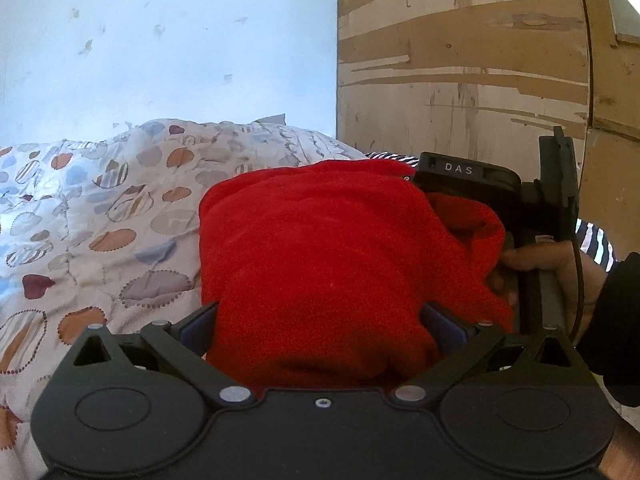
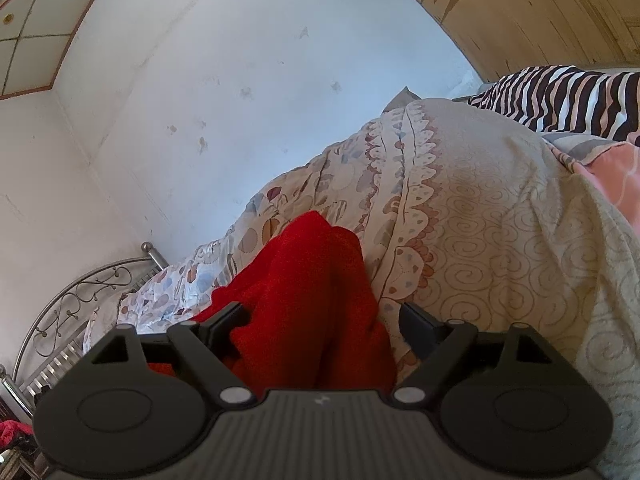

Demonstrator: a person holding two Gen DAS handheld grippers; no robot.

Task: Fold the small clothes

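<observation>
A red fleece garment (image 1: 328,248) fills the middle of the left wrist view, bunched up and lifted above the bed. My left gripper (image 1: 320,320) has the red cloth between its fingers; the fingertips are buried in it. The right gripper's body (image 1: 500,200), marked DAS, shows at the garment's right side with a hand on it. In the right wrist view the red garment (image 2: 308,292) rises between the fingers of my right gripper (image 2: 320,320), which holds a fold of it. The jaws stand fairly wide around the thick cloth.
A patterned quilt (image 1: 100,216) covers the bed at the left, and shows in the right wrist view (image 2: 480,216). A striped pillow (image 2: 560,96) lies at the far right. A wooden panel (image 1: 460,60) stands behind. A metal bed frame (image 2: 80,304) is at lower left.
</observation>
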